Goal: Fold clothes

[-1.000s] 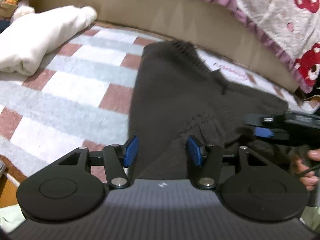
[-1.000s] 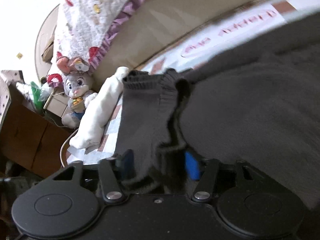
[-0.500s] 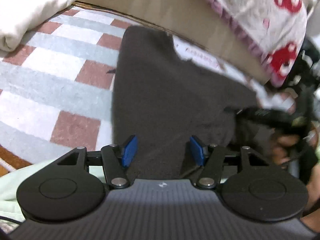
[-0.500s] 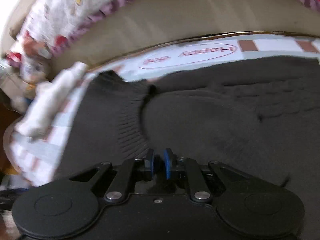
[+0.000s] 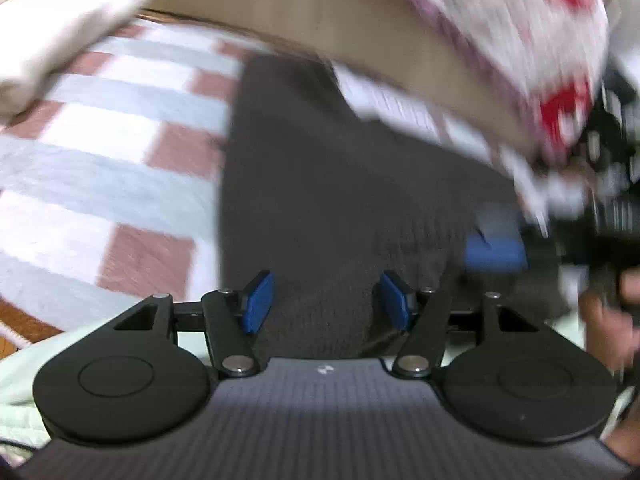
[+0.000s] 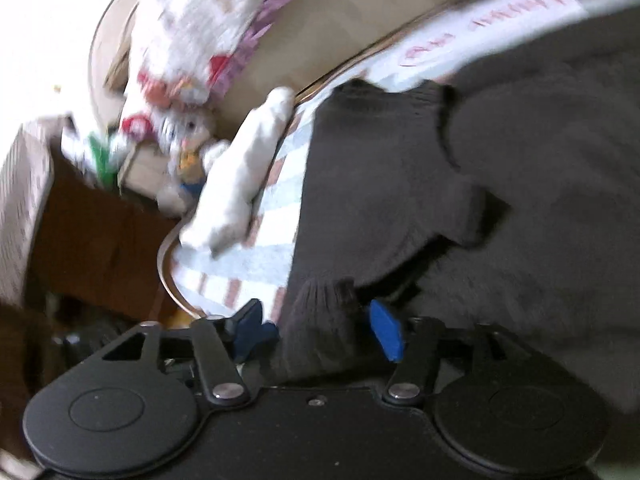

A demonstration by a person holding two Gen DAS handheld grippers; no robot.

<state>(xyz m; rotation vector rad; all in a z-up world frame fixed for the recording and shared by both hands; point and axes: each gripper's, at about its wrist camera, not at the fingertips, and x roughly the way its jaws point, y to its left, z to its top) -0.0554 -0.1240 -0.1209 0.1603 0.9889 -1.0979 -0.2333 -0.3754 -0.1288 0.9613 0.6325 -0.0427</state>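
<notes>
The dark knit sweater (image 5: 320,184) lies spread on the checked blanket (image 5: 120,152), a pink oval print beyond it (image 6: 480,32) too blurred to read. The right gripper (image 6: 316,328), pinched nearly shut half a second ago, now has its jaws spread with a bunched ribbed fold between the pads. The left gripper (image 5: 326,300) stays open over the sweater's near edge, gripping nothing.

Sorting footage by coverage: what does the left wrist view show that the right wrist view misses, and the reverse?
Only the left wrist view shows the right gripper from outside and a hand. Only the right wrist view shows the plush rabbit and a ribbed cuff between open jaws. Both show the dark sweater, checked mat and white bundle.
</notes>
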